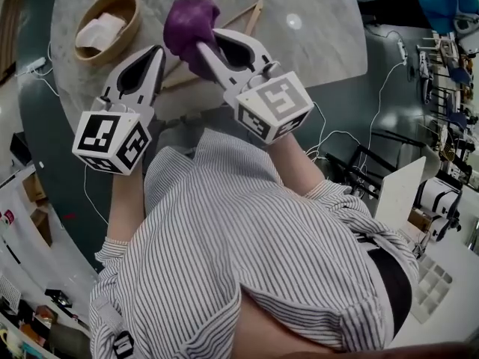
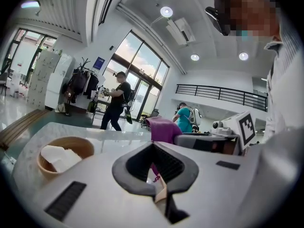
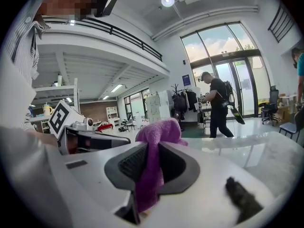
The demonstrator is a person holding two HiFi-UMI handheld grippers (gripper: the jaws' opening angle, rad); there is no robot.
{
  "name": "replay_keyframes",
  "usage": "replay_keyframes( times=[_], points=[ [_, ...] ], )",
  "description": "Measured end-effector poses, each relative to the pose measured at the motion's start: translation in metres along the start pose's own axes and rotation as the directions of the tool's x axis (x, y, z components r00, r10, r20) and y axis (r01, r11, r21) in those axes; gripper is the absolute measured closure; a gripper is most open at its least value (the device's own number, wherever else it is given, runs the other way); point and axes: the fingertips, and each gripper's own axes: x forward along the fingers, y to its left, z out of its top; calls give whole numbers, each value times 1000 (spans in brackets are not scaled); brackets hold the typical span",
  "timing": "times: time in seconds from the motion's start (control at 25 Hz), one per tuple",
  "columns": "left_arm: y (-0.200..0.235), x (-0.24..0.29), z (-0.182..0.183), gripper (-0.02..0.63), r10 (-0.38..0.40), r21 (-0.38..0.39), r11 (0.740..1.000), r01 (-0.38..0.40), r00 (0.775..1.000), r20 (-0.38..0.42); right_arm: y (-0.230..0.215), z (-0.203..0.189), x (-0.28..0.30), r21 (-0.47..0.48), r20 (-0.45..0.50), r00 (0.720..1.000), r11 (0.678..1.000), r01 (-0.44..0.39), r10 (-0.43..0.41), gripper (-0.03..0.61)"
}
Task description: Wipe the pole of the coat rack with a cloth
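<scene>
**Purple cloth gripped over the counter, left claw closed**

The right claw (image 1: pixel 203 51) was clamped on a purple cloth (image 1: pixel 188 22). The cloth bunched up past the tips, and part of it hung back through the gap between the jaws. In the head view it sat over the near middle of the pale marbled counter (image 1: pixel 314 28), just right of the left claw (image 1: pixel 156 53).

The left claw was closed, its jaws together. A sliver of pale wood showed low between its jaws in the left gripper view, but I could not tell whether it was touching them. Both claws pointed away from the person and slightly down, side by side and near each other.

A pale wooden pole (image 1: pixel 251 13) lay slanted on the counter, running from far right toward the claws. The cloth and the right claw covered its middle. Whether the cloth touched it could not be made out.

A wooden bowl (image 1: pixel 127 10) stood at the far left of the counter with something white (image 1: pixel 99 30) folded inside. It was well clear of the cloth.

The person holding the claws wore a striped shirt (image 1: pixel 247 260). Beyond the counter, another person (image 2: pixel 115 106) in dark clothes stood by the tall windows.
</scene>
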Motion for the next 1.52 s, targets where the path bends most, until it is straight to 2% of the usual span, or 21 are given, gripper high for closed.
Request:
replay_keyframes(
  times=[0.32,0.6,0.96,1.2,1.36,1.52],
  points=[
    [20,-2,-33,606,25,-44,999,-27,998,-61,11,-34,11,50,-64,998,999,-10,14,511],
    [25,0,-77,606,16,-105,994,-29,992,-124,10,-75,19,107,-136,991,994,9,6,511],
    [38,3,-140,606,32,-237,968,-77,981,-190,19,-139,30,180,-246,968,984,1,44,511],
    [46,-2,-164,606,45,-296,949,-111,974,-221,26,-168,39,217,-285,956,976,-8,71,511],
    [52,-6,-175,606,56,-309,942,-130,970,-237,23,-184,44,237,-298,952,971,8,65,511],
    [58,-12,-187,606,67,-315,937,-150,963,-261,33,-194,50,227,-318,944,974,-16,90,511]
  ],
)
